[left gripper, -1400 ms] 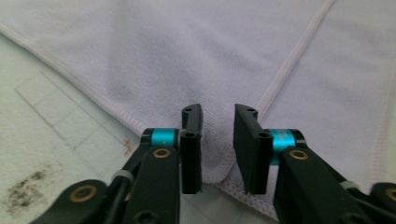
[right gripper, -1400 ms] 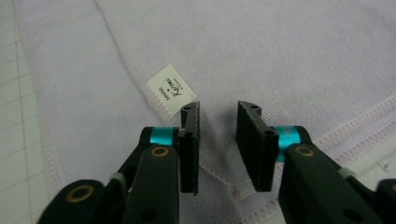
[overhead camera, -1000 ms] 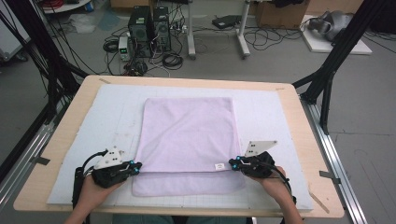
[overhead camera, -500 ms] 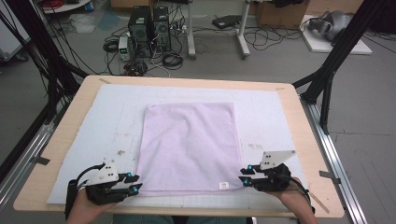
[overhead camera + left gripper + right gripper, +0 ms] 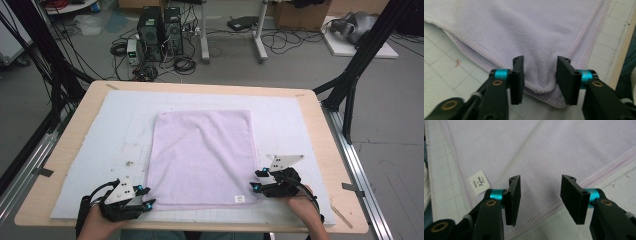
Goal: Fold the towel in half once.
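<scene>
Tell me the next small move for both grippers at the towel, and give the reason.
Probably draw both back off the towel. The left gripper and right gripper have just been opening; their jaws stand apart, a towel corner lying loose between each pair. The towel lies folded and flat on the mat, so this fold looks finished.

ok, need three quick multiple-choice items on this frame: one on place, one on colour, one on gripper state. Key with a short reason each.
1. Where is the white label on the towel?
A. far left corner
B. near edge, by the right gripper
C. centre

2. What colour is the towel?
A. pale lilac
B. dark green
C. orange

3. How do the jaws of the left gripper stand?
A. clamped flat together
B. apart, with a towel corner between them
C. gripping a cable

Key:
1 B, the label sits at the near hem beside that gripper.
2 A, the cloth is pale lilac in every view.
3 B, a gap shows between the jaws, which have just been opening, and a raised fold of the corner lies in it.
</scene>
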The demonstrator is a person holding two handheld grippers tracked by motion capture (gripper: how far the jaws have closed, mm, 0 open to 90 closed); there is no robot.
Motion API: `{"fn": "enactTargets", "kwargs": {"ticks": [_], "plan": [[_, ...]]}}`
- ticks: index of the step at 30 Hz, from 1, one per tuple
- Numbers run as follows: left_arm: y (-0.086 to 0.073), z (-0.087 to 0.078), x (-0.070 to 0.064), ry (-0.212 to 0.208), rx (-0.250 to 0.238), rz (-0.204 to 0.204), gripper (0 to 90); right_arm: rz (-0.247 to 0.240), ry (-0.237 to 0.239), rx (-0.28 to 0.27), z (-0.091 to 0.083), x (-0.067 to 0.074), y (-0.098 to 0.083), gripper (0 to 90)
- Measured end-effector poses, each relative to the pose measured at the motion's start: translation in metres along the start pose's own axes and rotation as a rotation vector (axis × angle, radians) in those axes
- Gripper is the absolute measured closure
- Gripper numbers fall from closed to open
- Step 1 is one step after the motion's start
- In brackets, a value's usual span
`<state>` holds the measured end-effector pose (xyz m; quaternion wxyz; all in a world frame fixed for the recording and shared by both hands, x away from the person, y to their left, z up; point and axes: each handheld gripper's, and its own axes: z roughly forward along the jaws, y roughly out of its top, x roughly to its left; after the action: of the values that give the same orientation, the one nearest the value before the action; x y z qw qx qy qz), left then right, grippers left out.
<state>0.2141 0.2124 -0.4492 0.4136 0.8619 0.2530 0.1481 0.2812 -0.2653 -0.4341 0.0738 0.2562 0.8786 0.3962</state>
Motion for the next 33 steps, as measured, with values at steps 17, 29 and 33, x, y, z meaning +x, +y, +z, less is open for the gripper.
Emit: {"fn": "enactTargets", "kwargs": {"ticks": [17, 29, 33], "plan": [[-0.001, 0.0, -0.001, -0.006, -0.011, 0.01, 68.9, -0.115, 0.089, 0.01, -0.001, 0.022, -0.018, 48.7], [0.004, -0.016, 0.006, 0.005, -0.036, 0.013, 85.2, -0.148, 0.134, -0.004, -0.005, 0.033, -0.014, 86.4], [0.008, -0.032, 0.009, 0.009, -0.04, 0.024, 85.4, -0.17, 0.179, -0.029, -0.009, 0.045, -0.008, 86.4]]}}
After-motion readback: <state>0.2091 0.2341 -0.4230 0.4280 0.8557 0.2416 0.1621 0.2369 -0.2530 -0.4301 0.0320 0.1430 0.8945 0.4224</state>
